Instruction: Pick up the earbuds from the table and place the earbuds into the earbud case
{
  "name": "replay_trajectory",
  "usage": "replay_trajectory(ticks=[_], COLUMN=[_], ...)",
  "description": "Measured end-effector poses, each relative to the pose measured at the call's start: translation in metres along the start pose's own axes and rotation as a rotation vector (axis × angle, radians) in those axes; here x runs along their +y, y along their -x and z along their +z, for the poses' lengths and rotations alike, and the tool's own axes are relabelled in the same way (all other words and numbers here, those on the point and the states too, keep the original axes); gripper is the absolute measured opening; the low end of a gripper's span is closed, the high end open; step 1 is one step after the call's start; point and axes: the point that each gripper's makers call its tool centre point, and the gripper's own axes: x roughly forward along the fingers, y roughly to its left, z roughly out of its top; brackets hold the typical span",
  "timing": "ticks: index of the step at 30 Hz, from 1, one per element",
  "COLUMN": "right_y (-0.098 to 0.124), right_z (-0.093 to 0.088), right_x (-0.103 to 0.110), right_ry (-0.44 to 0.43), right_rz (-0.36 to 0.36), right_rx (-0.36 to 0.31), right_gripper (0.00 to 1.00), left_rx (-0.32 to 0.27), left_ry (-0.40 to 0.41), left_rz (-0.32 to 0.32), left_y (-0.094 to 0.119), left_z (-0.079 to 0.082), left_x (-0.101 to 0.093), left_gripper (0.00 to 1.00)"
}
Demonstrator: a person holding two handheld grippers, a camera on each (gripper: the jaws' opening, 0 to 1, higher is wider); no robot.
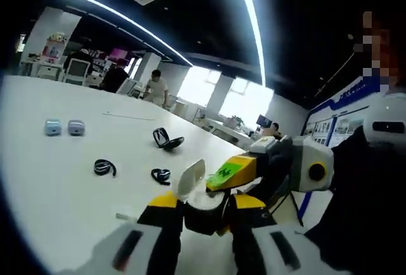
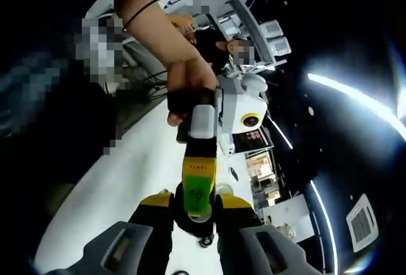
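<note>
Between the black-and-yellow jaws of the left gripper, an open white earbud case is clamped, its lid tipped up and back so the cavity is exposed. From the right in the left gripper view, the right gripper reaches in, its green-tagged tip brought down right at the mouth of the case. Whether its jaws are pressed together or slightly parted cannot be told, and no earbud can be made out between them; the tip is too small and crowded to judge.

In the right gripper view the same meeting is seen from the other side: the left gripper comes in from above, held by a person's hand, its green-marked end set between the right gripper's own jaws over a rounded white form, probably the case.

The case appears to be lifted clear of the white surface so that the two tools can be lined up freely. On that surface, well apart, lie two pale blue cases and several dark looped items. The insertion step is judged to be under way.
</note>
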Motion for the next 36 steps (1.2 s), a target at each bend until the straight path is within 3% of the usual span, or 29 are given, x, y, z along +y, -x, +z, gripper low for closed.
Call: replay_trajectory(ticks=[8,12,18,24,29,32,36], right_y=[-0.007,-0.012,-0.016,-0.017,-0.010,0.001,0.011], right_z=[-0.001,-0.006,-0.005,-0.011,-0.017,-0.037,-0.055], right_x=[0.006,0.003,0.007,0.017,0.025,0.019,0.013], right_ry=[0.067,0.094,0.075,0.076,-0.077,-0.166,-0.338], right_rz=[0.005,-0.015,0.003,0.036,0.052,0.021,-0.031], right_rx=[-0.008,0.001,-0.008,0.009,0.008,0.058,0.082], right_gripper=[0.25,0.25,0.26,0.32,0.29,0.22,0.23], left_rx=[0.002,-0.041,-0.032,-0.030,0.006,0.049,0.095], left_ry=[-0.008,-0.054,-0.042,-0.035,-0.089,-0.145,-0.192], left_rz=[0.008,0.033,0.058,0.069,0.086,0.104,0.122], left_y=[0.006,0.009,0.011,0.012,0.010,0.010,0.009], left_z=[-0.006,-0.001,-0.006,-0.013,-0.021,-0.030,-0.042], left_x=[0.004,0.010,0.018,0.023,0.025,0.028,0.031], left_gripper=[0.27,0.25,0.25,0.25,0.25,0.25,0.25])
